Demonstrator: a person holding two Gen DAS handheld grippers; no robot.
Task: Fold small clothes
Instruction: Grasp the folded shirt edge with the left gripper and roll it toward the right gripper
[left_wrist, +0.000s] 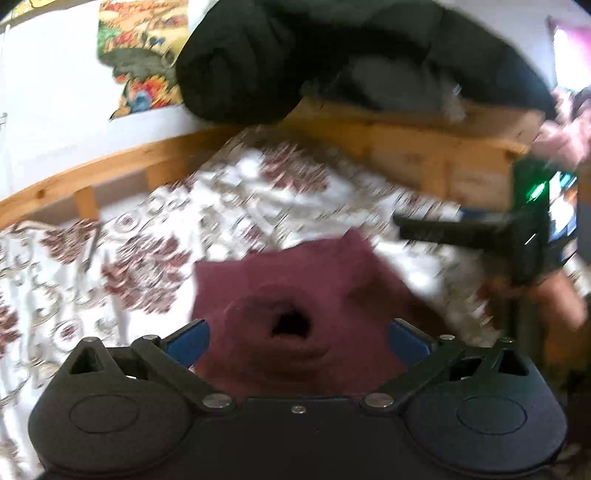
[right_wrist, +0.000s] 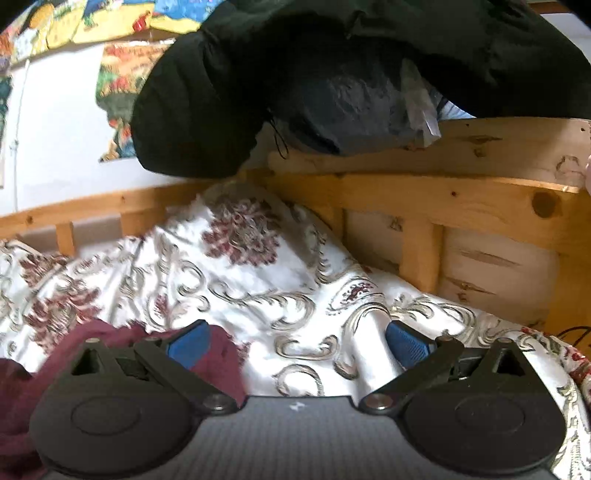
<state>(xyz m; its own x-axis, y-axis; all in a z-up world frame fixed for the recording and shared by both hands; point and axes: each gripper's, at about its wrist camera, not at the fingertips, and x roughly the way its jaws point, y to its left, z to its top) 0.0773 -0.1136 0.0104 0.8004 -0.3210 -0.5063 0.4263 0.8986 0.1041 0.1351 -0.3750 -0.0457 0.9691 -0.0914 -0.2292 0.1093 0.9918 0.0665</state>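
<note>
Maroon garment, one piece, lies bunched on the floral bedspread between the spread blue pads of the left claw, which grips nothing. The right claw, also spread wide and holding nothing, hovers level just right of the garment, pointing toward the wooden bed frame.

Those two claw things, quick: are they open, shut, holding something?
Left gripper: open, maroon garment lies between its fingers, not pinched.
Right gripper: open, holding nothing, over the patterned bedspread.
</note>
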